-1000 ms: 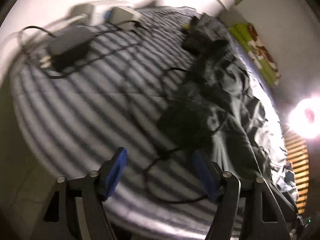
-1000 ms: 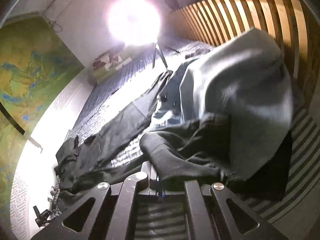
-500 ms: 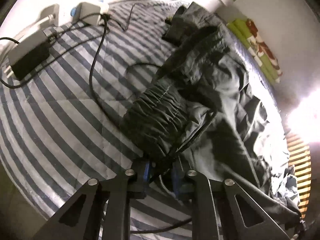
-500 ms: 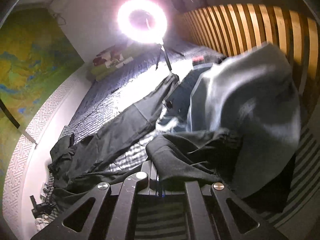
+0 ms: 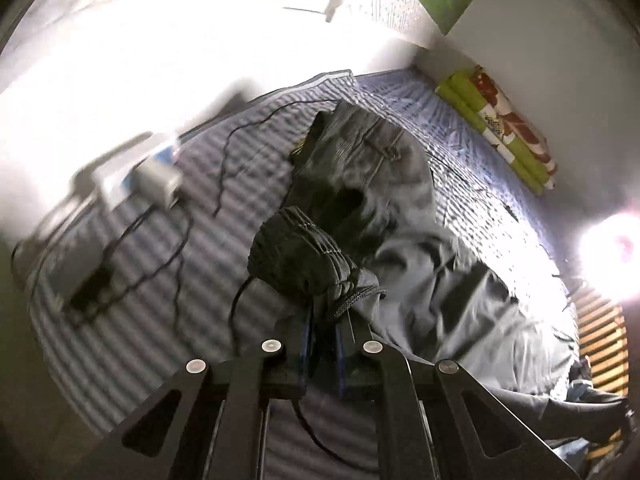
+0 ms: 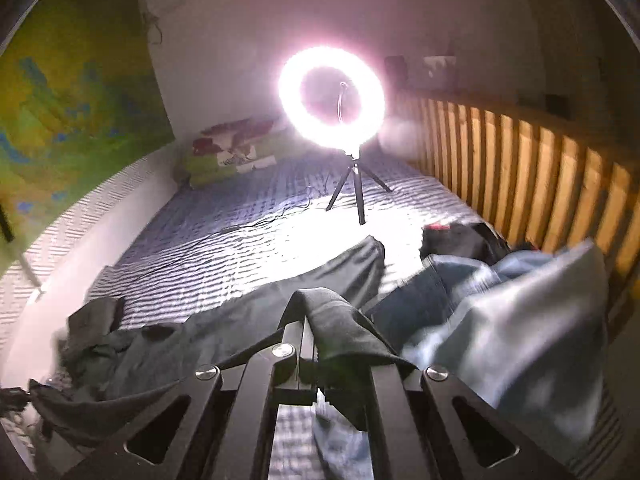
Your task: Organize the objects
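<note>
Both tongs, the left gripper (image 5: 322,334) newly closed, now clamp the dark trousers (image 5: 304,256), lifting them off the striped bed (image 5: 120,320) for folding.

Blue-and-white stripes across the bed sheet (image 5: 132,320). Dark grey, near black, on the trousers (image 5: 384,184) ahead of the left tool (image 5: 322,344) — blue pads (image 5: 304,340) on black fingers. Green with red-and-white print on the pillow (image 5: 500,128) far ahead to the right. Beyond the right tool (image 6: 312,344), pale blue garment (image 6: 520,340), warm orange-brown slatted rail (image 6: 520,168) — pink-white ring light (image 6: 332,96).
</note>
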The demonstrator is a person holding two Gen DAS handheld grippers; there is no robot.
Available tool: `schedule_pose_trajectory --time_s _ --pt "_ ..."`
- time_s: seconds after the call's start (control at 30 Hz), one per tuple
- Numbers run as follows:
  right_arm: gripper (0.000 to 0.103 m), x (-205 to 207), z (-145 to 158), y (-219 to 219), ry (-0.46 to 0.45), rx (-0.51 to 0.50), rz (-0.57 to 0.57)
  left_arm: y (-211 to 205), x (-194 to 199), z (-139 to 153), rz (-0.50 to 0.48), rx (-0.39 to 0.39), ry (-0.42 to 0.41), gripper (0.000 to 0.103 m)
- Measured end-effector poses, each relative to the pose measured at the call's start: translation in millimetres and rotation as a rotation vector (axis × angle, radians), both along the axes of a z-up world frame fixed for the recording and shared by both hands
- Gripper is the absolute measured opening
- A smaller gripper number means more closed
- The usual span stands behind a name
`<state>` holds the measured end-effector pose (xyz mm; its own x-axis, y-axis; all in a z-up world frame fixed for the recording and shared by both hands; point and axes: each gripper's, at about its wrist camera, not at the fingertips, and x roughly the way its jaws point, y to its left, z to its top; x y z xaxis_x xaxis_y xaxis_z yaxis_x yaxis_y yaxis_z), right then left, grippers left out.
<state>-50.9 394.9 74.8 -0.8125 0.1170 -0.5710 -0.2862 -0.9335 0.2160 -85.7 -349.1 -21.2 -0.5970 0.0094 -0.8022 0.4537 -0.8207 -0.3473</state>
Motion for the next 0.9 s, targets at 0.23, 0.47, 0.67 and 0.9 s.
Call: schedule_pose_trajectory --time_s 0.23,0.47,0.67,0.9 --pt "0.001 -167.9 -44.6 3.5 -0.167 0.094 -0.074 5.8 -128.2 -22.7 0.005 -0.129 -0.145 0.009" --pt "0.001 -264.3 -128.3 -9.8 -0.338 0.202 -0.068 14.5 -197.0 -58.2 0.016 -0.240 -0.251 0.024" --pt "0.002 -284.0 -168.2 -9.3 -0.438 0.185 -0.033 45.5 -175.3 -21.1 -0.079 -0.391 -0.117 0.059" --pt "0.002 -285.9 -179.6 3.3 -0.481 0.156 -0.034 143.6 -162.1 1.1 -0.430 -0.457 -0.034 0.064"
